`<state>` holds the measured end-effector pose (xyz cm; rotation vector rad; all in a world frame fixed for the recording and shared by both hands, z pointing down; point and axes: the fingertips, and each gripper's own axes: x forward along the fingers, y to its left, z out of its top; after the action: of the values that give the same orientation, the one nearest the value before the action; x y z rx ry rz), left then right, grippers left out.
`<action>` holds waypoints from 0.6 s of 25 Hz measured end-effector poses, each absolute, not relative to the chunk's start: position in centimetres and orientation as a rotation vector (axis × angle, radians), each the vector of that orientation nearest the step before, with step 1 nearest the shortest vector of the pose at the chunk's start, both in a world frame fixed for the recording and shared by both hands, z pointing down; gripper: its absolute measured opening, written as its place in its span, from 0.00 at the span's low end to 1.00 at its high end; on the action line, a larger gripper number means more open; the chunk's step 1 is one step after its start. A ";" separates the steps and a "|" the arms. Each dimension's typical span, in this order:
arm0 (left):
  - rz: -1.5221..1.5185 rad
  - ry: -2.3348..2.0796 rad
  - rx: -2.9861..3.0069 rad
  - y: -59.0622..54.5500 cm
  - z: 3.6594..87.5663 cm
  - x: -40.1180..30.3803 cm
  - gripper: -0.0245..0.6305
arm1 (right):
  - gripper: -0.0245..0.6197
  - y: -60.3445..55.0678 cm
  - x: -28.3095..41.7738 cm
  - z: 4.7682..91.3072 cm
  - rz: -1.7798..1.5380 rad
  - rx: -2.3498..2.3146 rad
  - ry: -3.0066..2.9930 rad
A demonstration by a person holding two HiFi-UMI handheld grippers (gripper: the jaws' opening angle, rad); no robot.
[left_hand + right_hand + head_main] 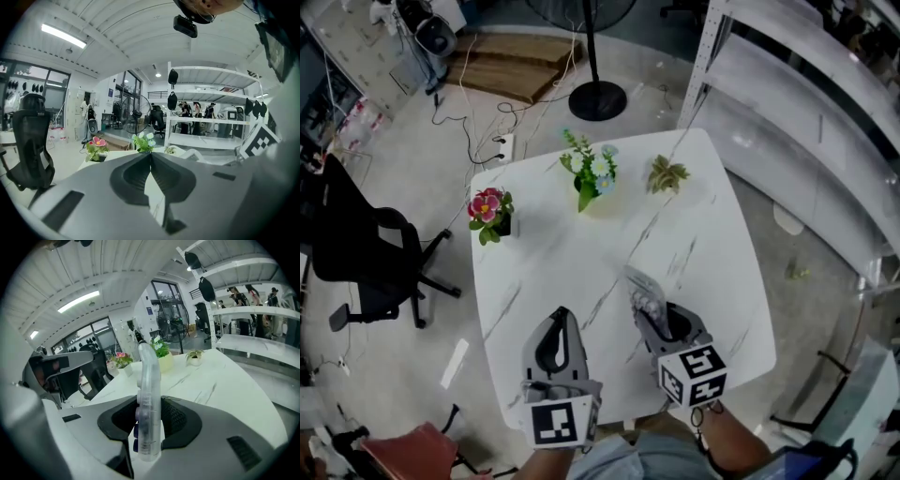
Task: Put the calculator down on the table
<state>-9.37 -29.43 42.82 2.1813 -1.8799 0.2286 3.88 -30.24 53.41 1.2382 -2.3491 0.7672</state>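
A see-through calculator with purple keys stands edge-on between the jaws of my right gripper, which is shut on it. In the head view the calculator sticks out forward from the right gripper, above the near part of the white marble table. My left gripper hovers beside it on the left, jaws shut and empty; in the left gripper view its tips meet with nothing between them.
Three small plant pots stand at the table's far side: pink flowers, white-blue flowers, a small green plant. A black office chair stands left of the table, a metal shelf rack right, a fan base beyond.
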 end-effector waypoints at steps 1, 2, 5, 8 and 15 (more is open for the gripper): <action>0.235 -1.878 2.174 -29.5 43.2 -9.7 0.05 | 0.26 -30.3 3.7 54.0 0.787 1.233 -2.338; 0.240 -1.876 2.166 -29.6 43.5 -9.9 0.05 | 0.26 -30.3 3.6 54.5 0.806 1.228 -2.327; 0.247 -1.873 2.149 -30.0 44.2 -10.6 0.05 | 0.26 -30.3 3.3 55.8 0.872 1.213 -2.293; 0.246 -1.866 2.141 -30.4 44.7 -11.0 0.05 | 0.26 -30.2 3.3 56.8 0.928 1.213 -2.261; 0.253 -1.850 2.126 -30.9 45.4 -11.6 0.05 | 0.27 -30.7 3.3 57.9 1.043 1.215 -2.222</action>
<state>-11.59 -30.92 45.45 2.1257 -1.8497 0.2533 3.27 -30.73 57.90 1.2154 -2.2218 1.0430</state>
